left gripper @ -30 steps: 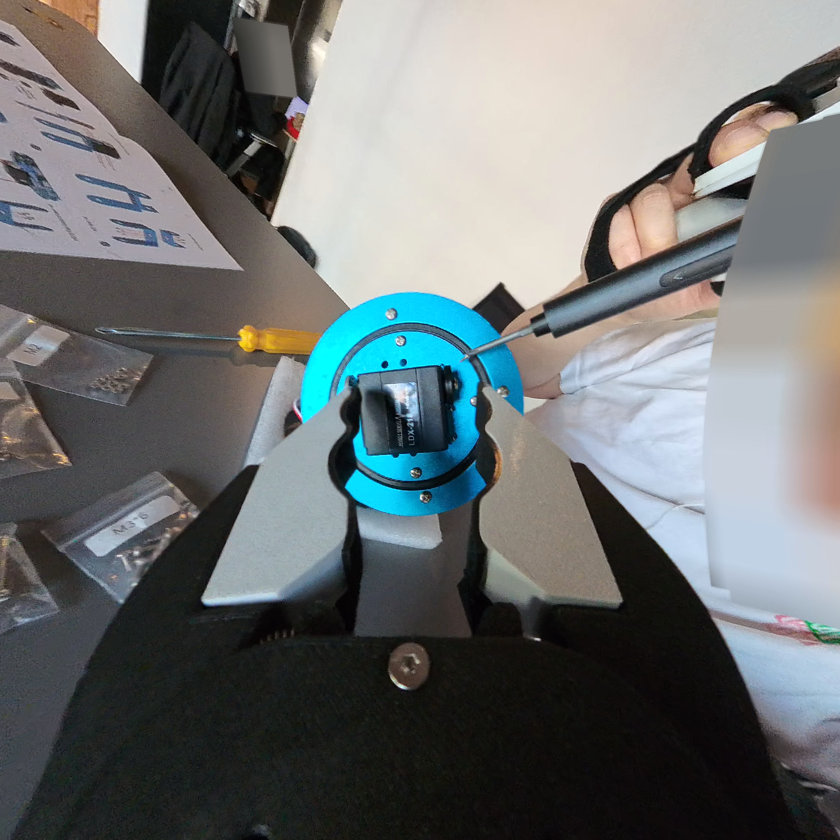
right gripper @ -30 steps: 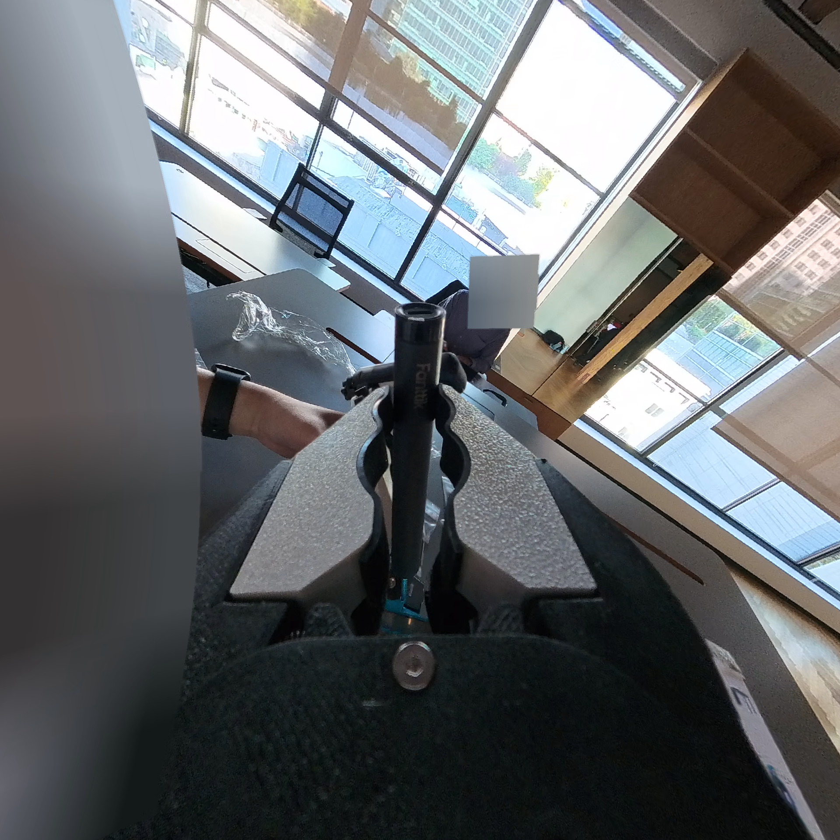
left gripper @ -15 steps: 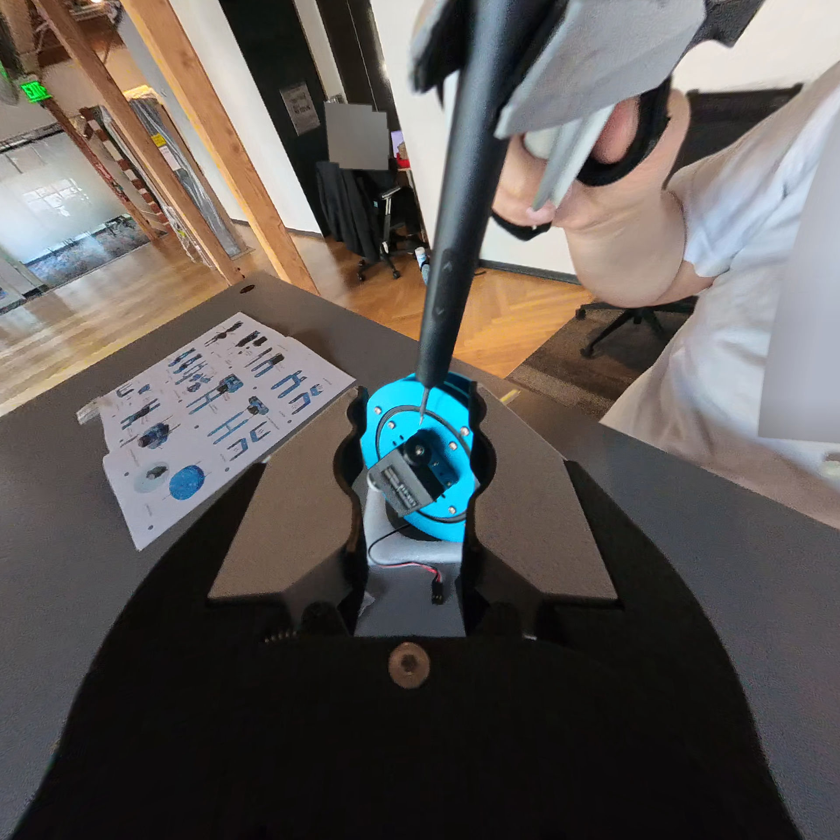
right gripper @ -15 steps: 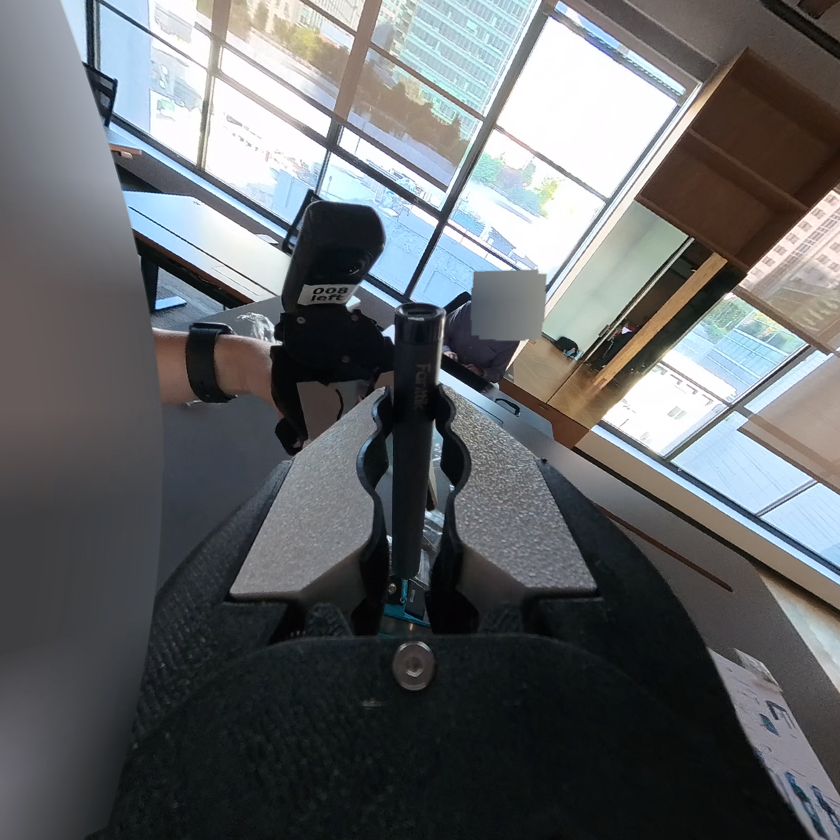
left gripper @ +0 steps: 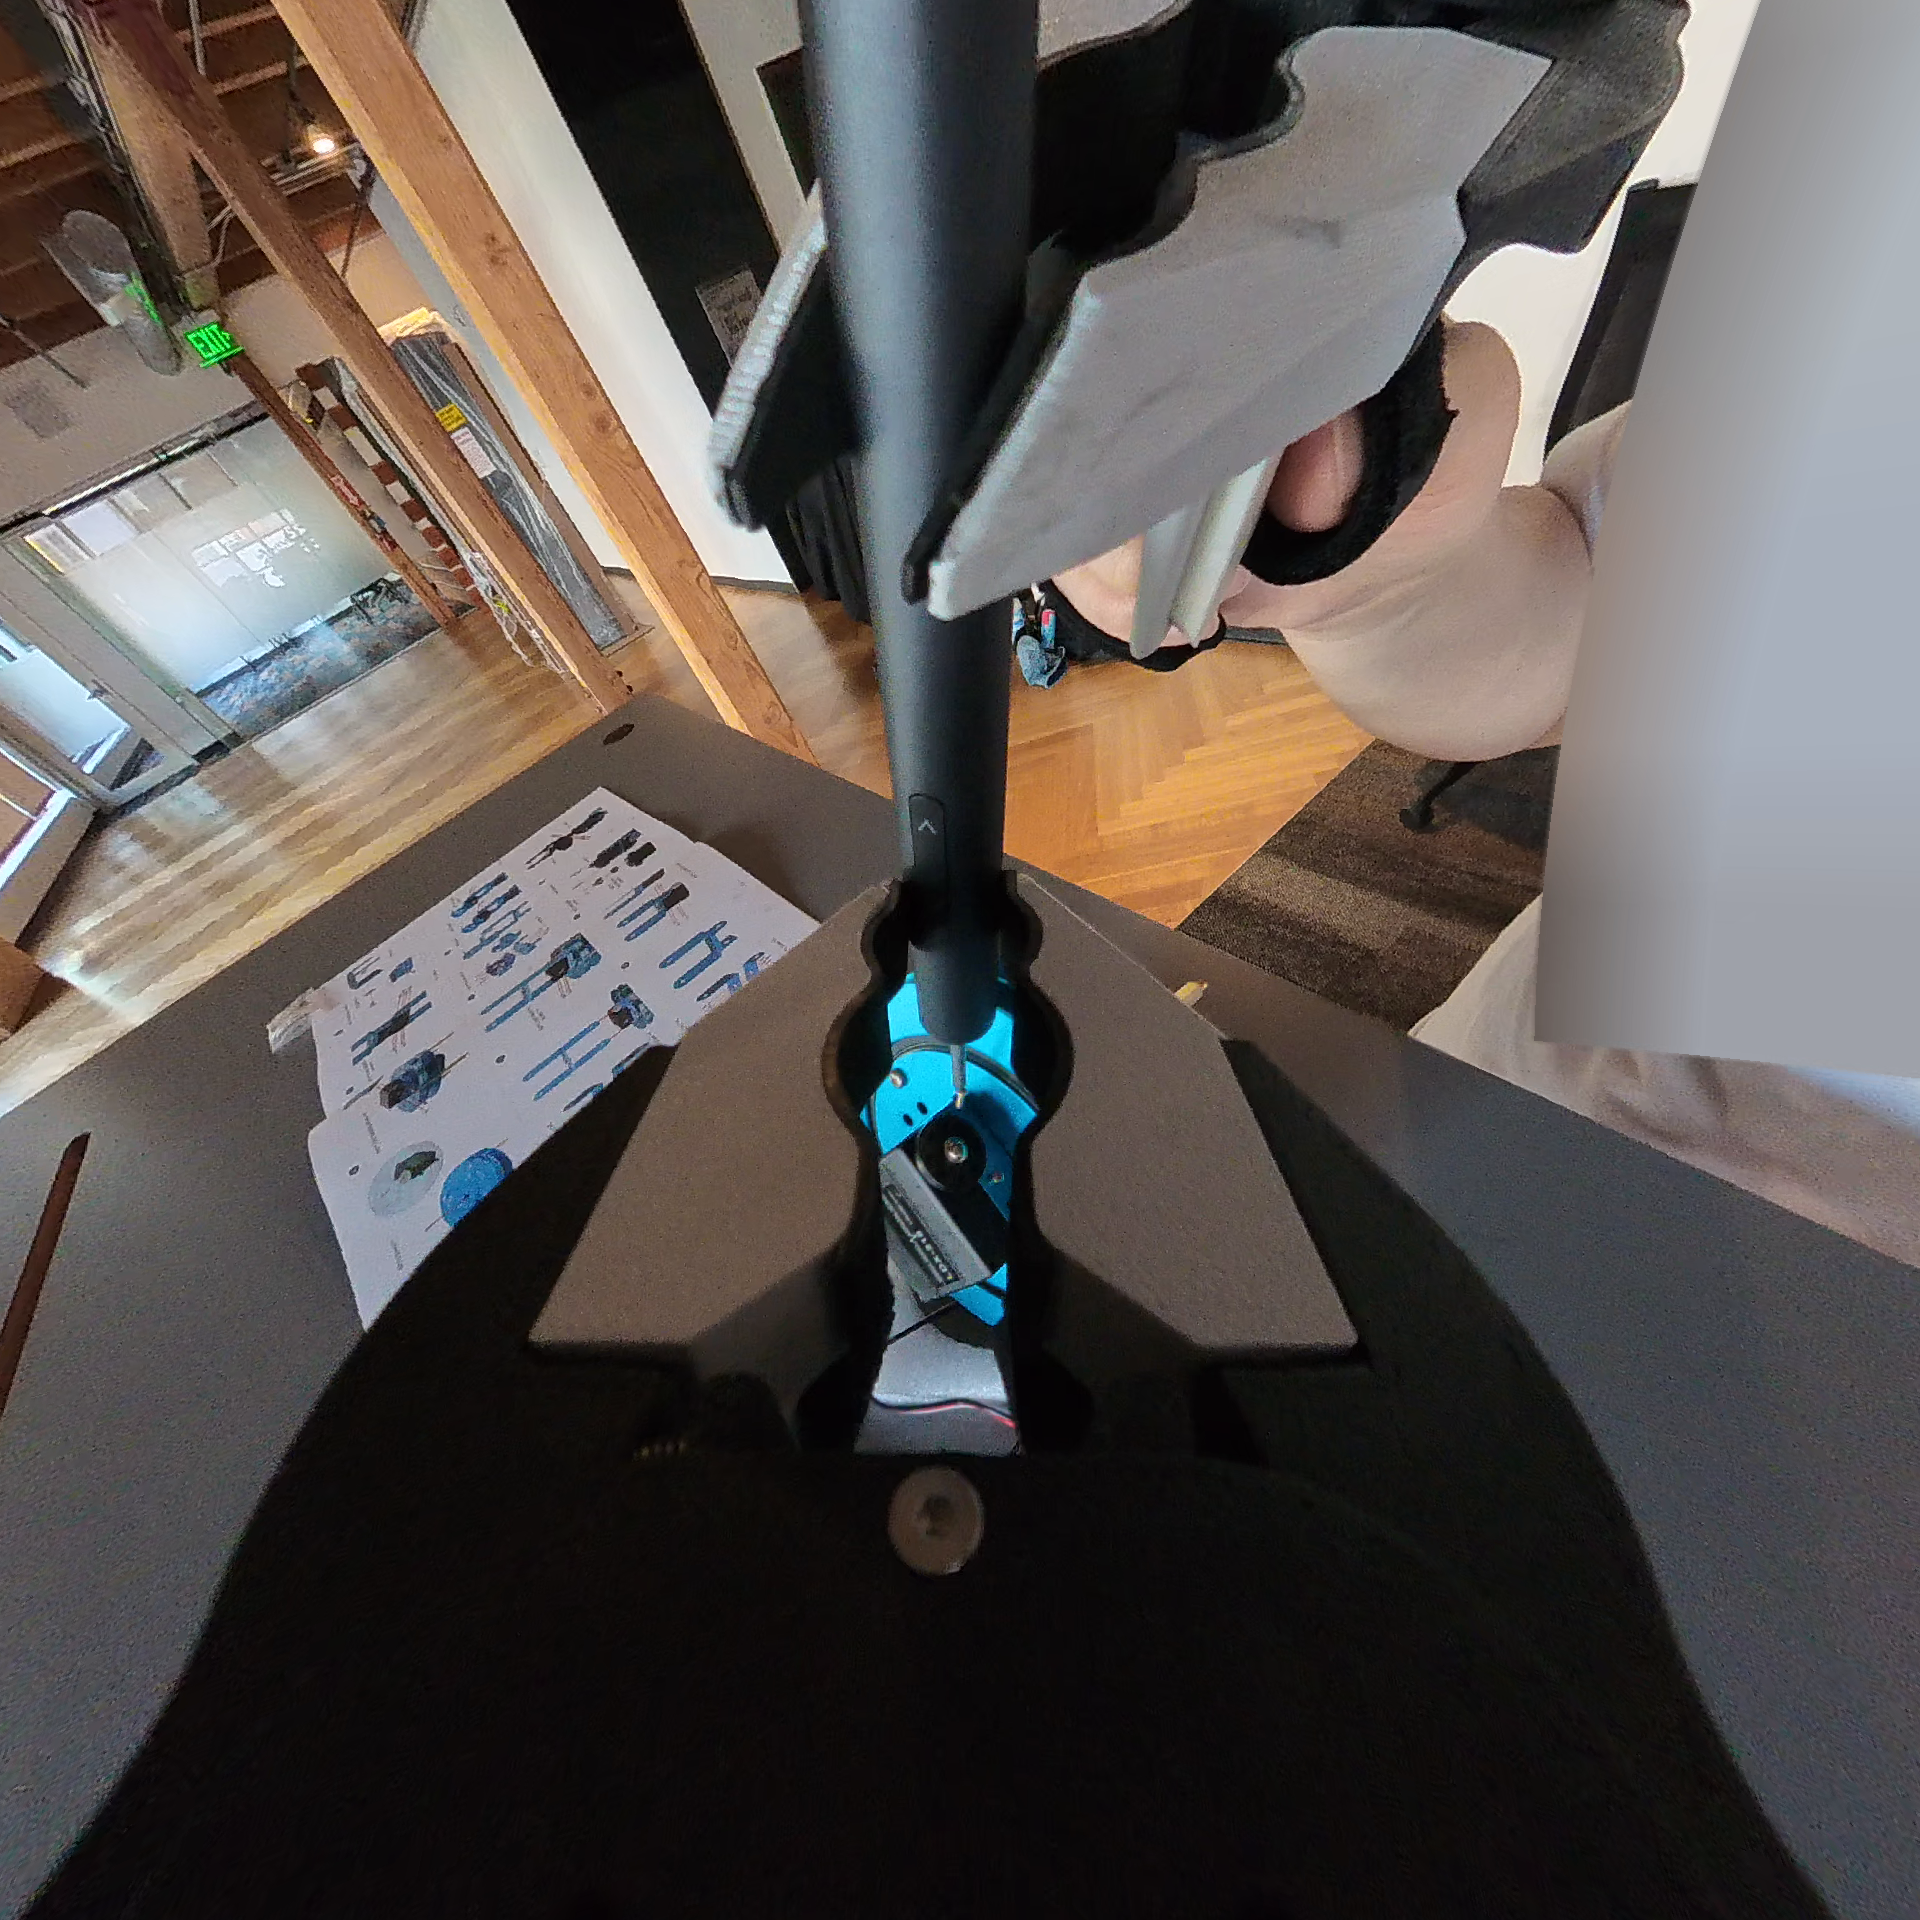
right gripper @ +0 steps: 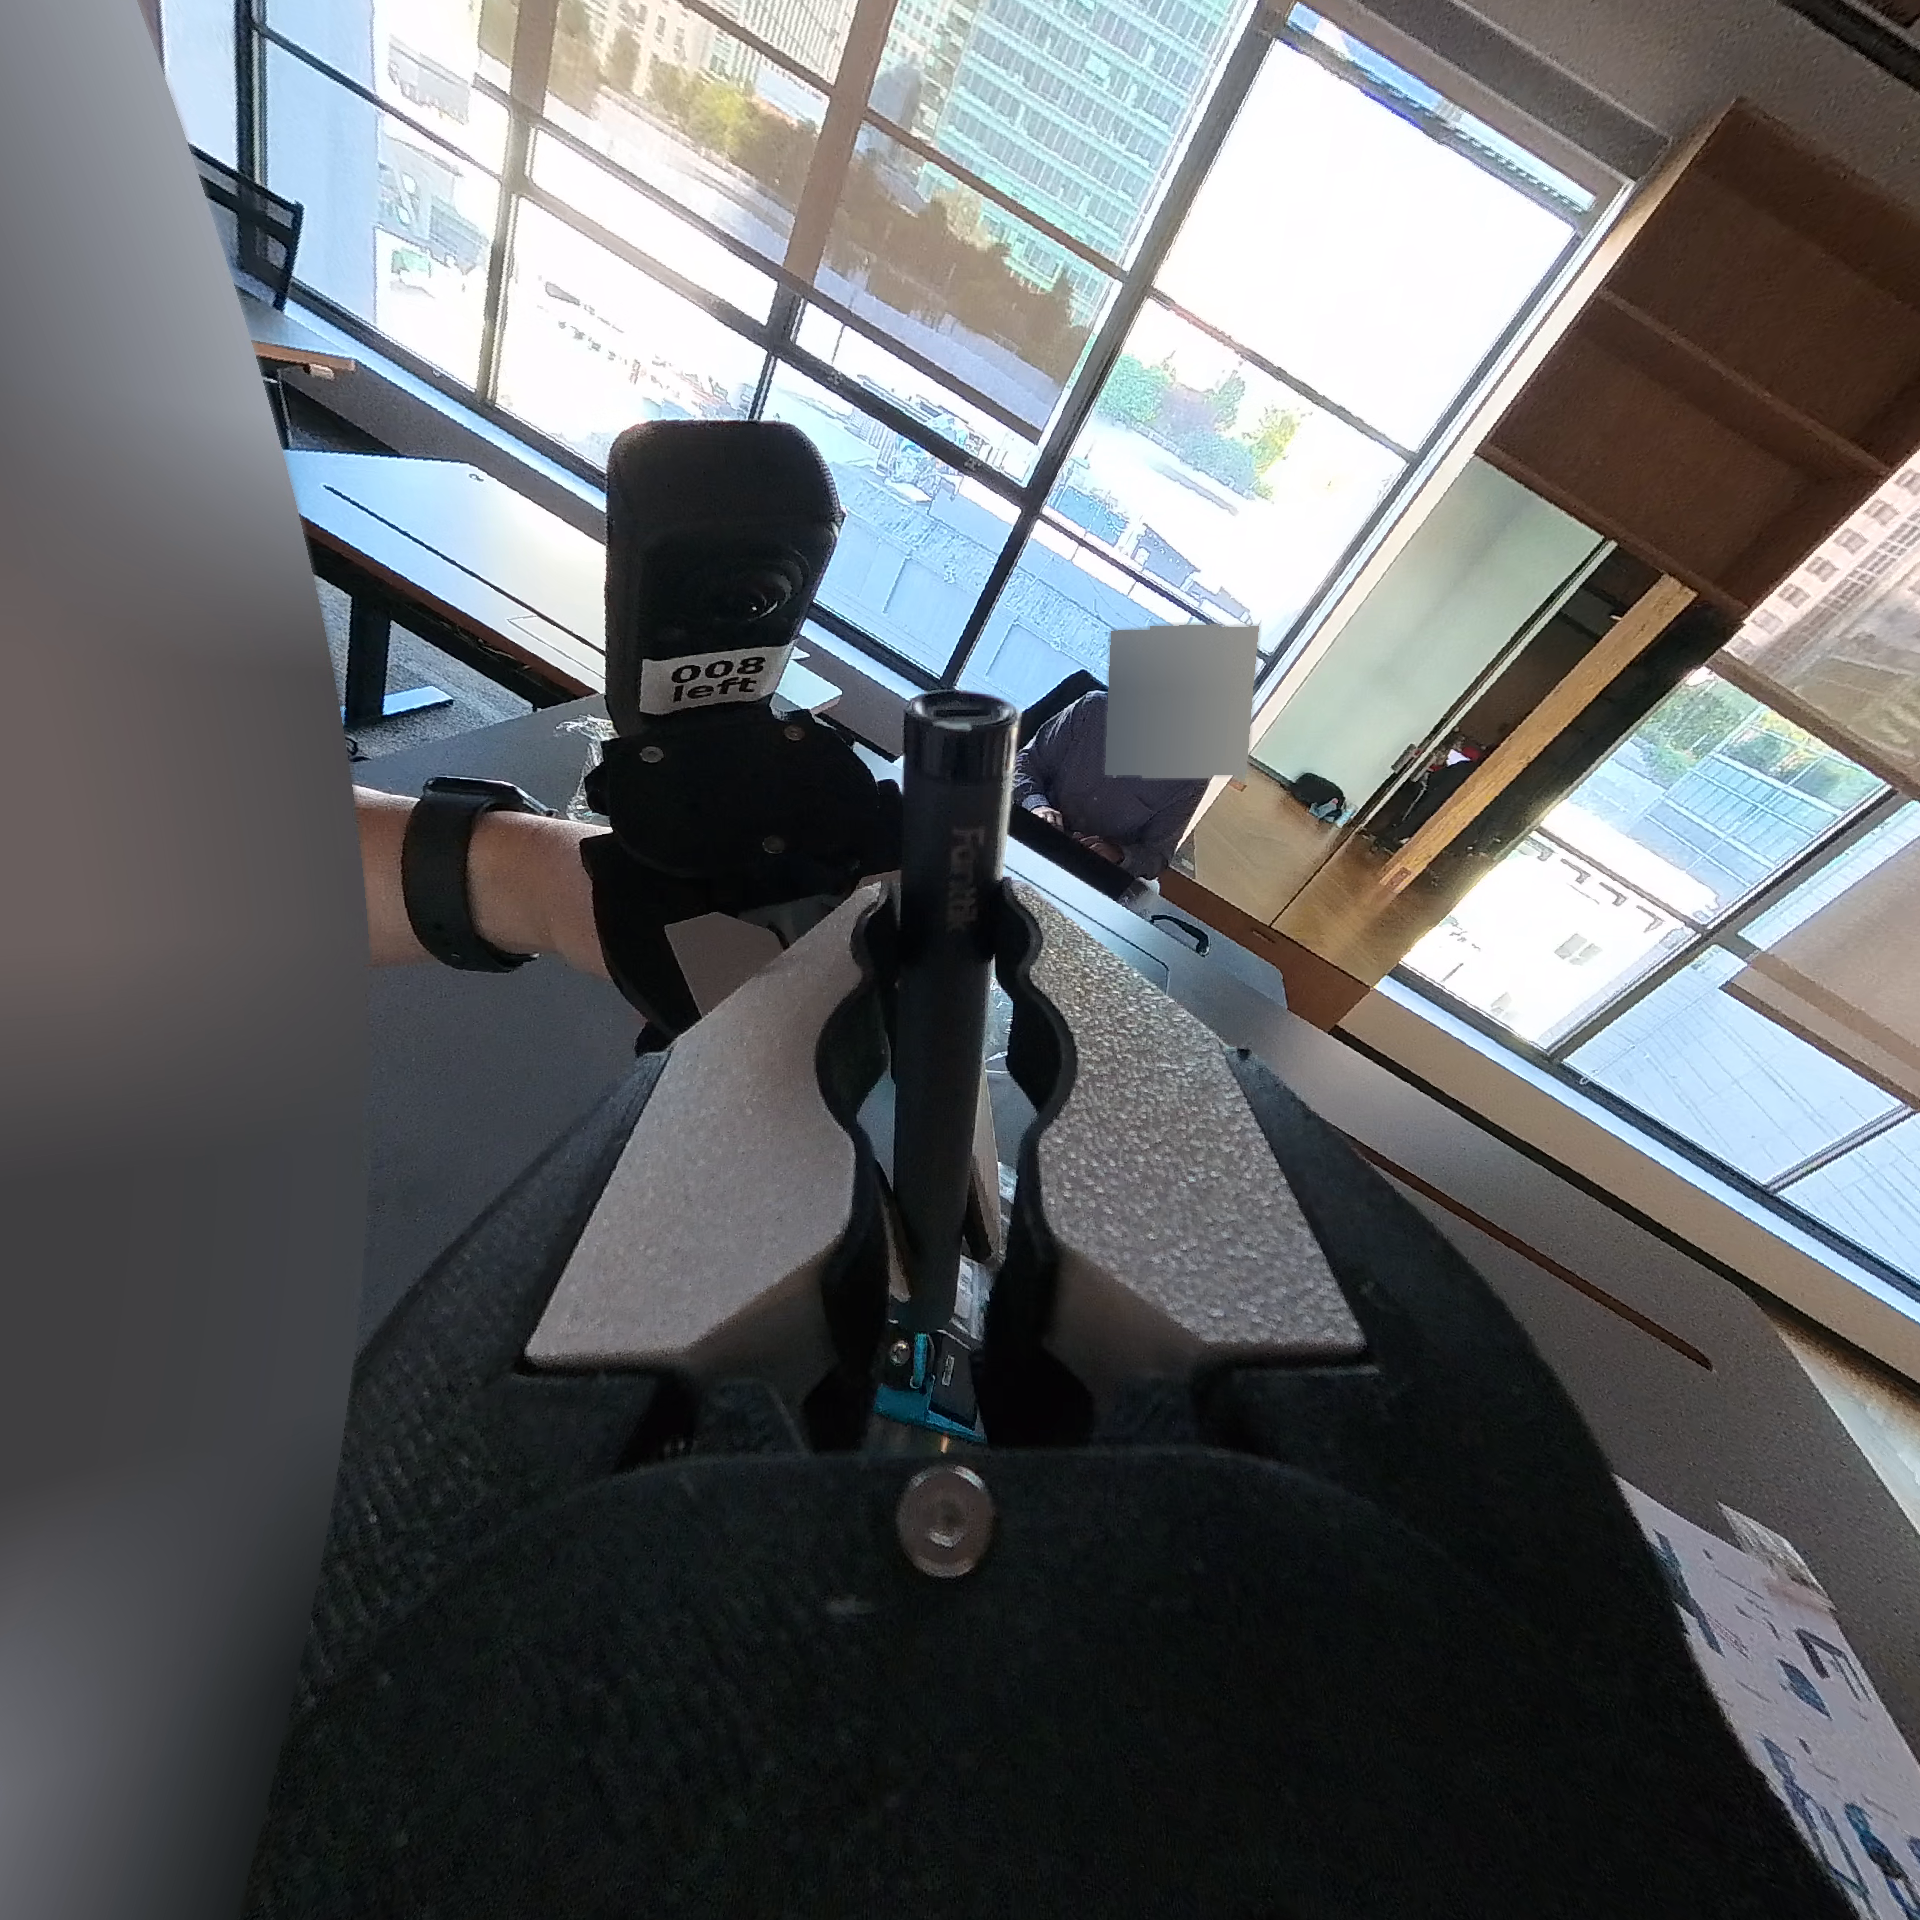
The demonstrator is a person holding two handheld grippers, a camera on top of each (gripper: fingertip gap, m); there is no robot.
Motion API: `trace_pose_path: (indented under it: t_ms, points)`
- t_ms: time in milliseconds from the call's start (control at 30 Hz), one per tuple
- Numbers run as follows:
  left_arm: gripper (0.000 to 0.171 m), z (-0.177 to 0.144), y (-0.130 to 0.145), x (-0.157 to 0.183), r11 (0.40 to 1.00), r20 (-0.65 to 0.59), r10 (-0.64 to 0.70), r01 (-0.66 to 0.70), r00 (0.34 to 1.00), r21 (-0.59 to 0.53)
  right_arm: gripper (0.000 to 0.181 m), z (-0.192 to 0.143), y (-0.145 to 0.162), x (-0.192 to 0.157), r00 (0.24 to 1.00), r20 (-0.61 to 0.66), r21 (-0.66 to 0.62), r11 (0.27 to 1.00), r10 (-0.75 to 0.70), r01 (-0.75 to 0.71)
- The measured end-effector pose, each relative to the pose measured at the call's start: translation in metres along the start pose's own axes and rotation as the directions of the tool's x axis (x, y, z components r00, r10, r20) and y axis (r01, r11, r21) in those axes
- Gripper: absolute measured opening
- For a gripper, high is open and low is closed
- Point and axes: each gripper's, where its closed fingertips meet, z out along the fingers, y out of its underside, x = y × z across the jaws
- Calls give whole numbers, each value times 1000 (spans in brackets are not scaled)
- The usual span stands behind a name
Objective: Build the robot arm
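Observation:
My left gripper (left gripper: 951, 935) is shut on a blue round disc (left gripper: 914, 1101) that carries a black servo (left gripper: 935, 1226). The disc sits tilted between the fingers, over a pale block (left gripper: 925, 1387) on the dark table. My right gripper (left gripper: 914, 416) hangs above it, shut on a dark grey pen-shaped screwdriver (left gripper: 935, 675) held nearly upright. The screwdriver's thin bit (left gripper: 961, 1081) touches the disc's face just above the servo. In the right wrist view my right gripper (right gripper: 940, 914) clamps the screwdriver (right gripper: 940, 987). The blue disc (right gripper: 925, 1392) shows below, and the left gripper (right gripper: 727, 810) is just behind it.
A printed instruction sheet (left gripper: 520, 1018) lies on the dark grey table (left gripper: 1558, 1403) to the left and shows again in the right wrist view (right gripper: 1818, 1714). A person's sleeve and arm (left gripper: 1455, 644) are at the right. A seated person (right gripper: 1112, 800) is at a far desk by large windows. The tips of one gripper are about 9 cm away from the tips of the other.
The left gripper swung from a side-on view of the disc to looking down on it. The screwdriver went from slanting in from the right to upright, its bit now on the disc.

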Motion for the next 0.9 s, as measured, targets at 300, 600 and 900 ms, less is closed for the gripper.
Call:
trace_pose_path:
  t_ms: [300, 600, 900]
  points:
    - [14, 0, 2, 2, 1000, -12, -5, 5, 1000, 22, 16, 4, 2, -3, 1000, 10, -7, 1000, -17, 17]
    - [14, -1, 5, 0, 1000, -10, -12, 12, 1000, 20, 16, 7, 5, -2, 1000, 14, -9, 1000, -11, 12]
    - [14, 0, 7, 1, 1000, -15, -23, 23, 1000, 18, 16, 7, 7, -2, 1000, 16, -11, 1000, -9, 9]
